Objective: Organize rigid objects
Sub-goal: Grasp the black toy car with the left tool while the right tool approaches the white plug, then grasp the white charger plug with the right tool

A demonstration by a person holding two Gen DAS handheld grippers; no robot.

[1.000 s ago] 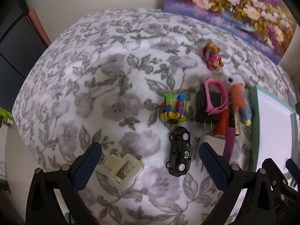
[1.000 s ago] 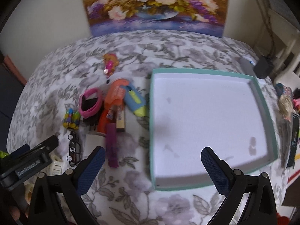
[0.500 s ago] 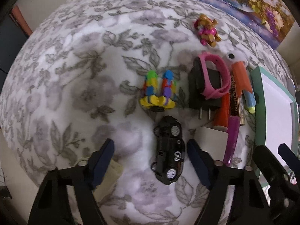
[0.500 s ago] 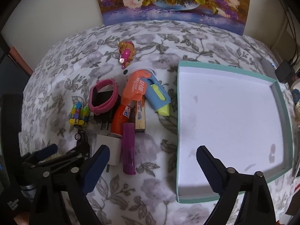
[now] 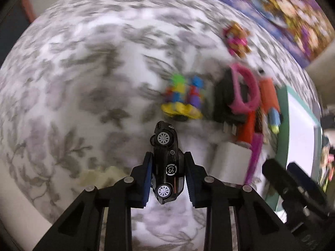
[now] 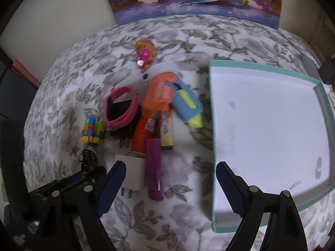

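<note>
We see a surface (image 6: 230, 41) draped in a grey floral cloth. On it lie a shallow teal-rimmed tray (image 6: 261, 68) at the right, and left of it a close cluster: a purple tube (image 6: 154, 171), a white plug (image 6: 134, 171), an orange case (image 6: 159, 94), a blue-and-yellow highlighter (image 6: 188, 108), a black charger (image 6: 123, 121) under a pink band (image 6: 120, 106), a multicoloured block toy (image 6: 93, 129) and, farther back, a small pink figure (image 6: 145, 54).
</note>
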